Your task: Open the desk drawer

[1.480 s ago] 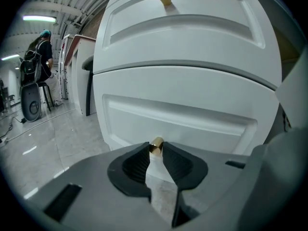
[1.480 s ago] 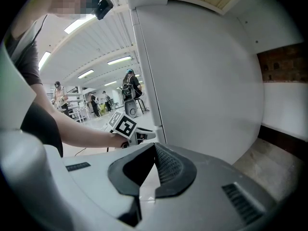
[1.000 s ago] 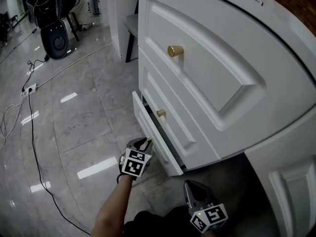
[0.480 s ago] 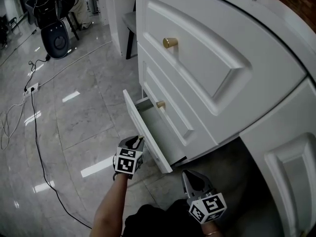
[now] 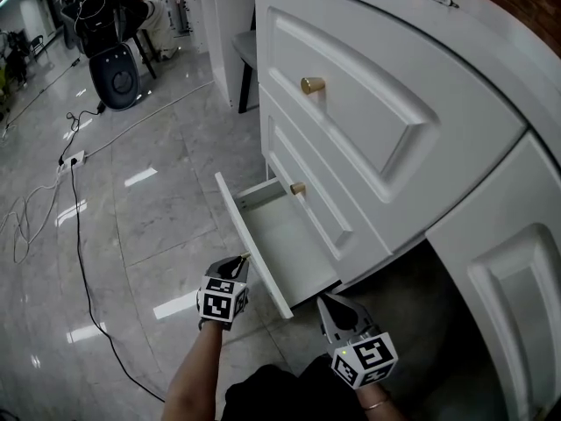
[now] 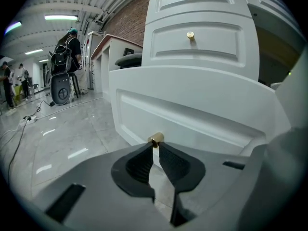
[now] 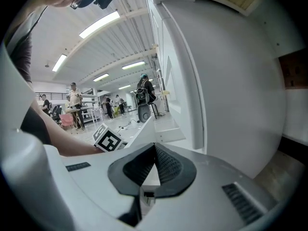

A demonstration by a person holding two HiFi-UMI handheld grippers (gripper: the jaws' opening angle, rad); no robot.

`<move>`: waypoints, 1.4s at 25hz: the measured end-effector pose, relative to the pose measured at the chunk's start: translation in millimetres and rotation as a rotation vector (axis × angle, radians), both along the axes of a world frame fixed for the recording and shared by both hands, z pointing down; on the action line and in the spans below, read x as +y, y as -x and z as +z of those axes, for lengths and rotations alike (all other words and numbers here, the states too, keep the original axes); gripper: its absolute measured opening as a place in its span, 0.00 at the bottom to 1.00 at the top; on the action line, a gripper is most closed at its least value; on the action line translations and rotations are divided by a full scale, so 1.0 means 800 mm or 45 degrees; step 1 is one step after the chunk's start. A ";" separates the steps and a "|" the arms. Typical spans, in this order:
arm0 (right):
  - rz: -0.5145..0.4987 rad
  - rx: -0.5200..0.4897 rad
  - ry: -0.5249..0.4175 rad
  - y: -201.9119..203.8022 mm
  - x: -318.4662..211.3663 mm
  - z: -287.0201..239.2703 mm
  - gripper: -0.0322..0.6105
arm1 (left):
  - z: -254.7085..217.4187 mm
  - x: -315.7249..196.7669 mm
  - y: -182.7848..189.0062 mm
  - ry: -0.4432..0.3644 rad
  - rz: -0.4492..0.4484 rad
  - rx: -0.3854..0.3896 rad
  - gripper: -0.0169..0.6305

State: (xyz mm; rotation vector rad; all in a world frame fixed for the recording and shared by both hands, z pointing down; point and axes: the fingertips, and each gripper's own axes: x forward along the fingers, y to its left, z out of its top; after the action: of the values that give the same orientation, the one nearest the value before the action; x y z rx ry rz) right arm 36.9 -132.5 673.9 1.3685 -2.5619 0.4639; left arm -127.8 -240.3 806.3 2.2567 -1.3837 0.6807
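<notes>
Your left hand-held gripper (image 6: 155, 147) is closing its jaws on the bottom drawer's (image 5: 282, 235) knob (image 6: 155, 139), nipped at the very tips, since that is the only pull point. The drawer stands well out. Your right hand-held gripper (image 7: 154, 146), pressed together and empty, hangs clear beside it.

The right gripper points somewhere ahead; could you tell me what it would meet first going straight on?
Probably the pulled-out drawer, near its side wall; the right gripper aims at that white panel, though depth is unclear.
</notes>
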 end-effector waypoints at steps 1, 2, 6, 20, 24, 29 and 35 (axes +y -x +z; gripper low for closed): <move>-0.009 0.001 -0.006 0.003 -0.002 -0.001 0.06 | 0.000 0.003 0.003 -0.001 0.006 -0.004 0.09; -0.015 0.001 -0.010 0.005 -0.004 -0.002 0.06 | 0.000 0.005 0.004 -0.003 0.015 -0.012 0.08; -0.034 -0.005 -0.009 0.014 -0.006 -0.002 0.06 | -0.004 0.012 0.006 -0.013 0.015 -0.026 0.04; -0.030 -0.013 -0.026 0.025 0.001 -0.013 0.06 | -0.059 0.079 0.054 -0.097 -0.107 0.027 0.04; -0.013 -0.023 -0.048 0.021 0.005 -0.025 0.06 | -0.090 0.102 0.046 -0.154 -0.104 0.029 0.04; 0.014 -0.049 -0.067 0.014 0.009 -0.037 0.06 | -0.131 0.121 0.023 -0.225 -0.088 0.067 0.04; 0.006 -0.065 -0.100 0.012 0.016 -0.053 0.06 | -0.178 0.134 0.010 -0.317 -0.103 0.091 0.04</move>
State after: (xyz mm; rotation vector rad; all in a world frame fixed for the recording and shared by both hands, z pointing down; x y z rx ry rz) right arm 27.4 -119.4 631.4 1.4066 -2.6448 0.4087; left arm -135.7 -132.8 663.9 2.3702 -1.5907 0.4168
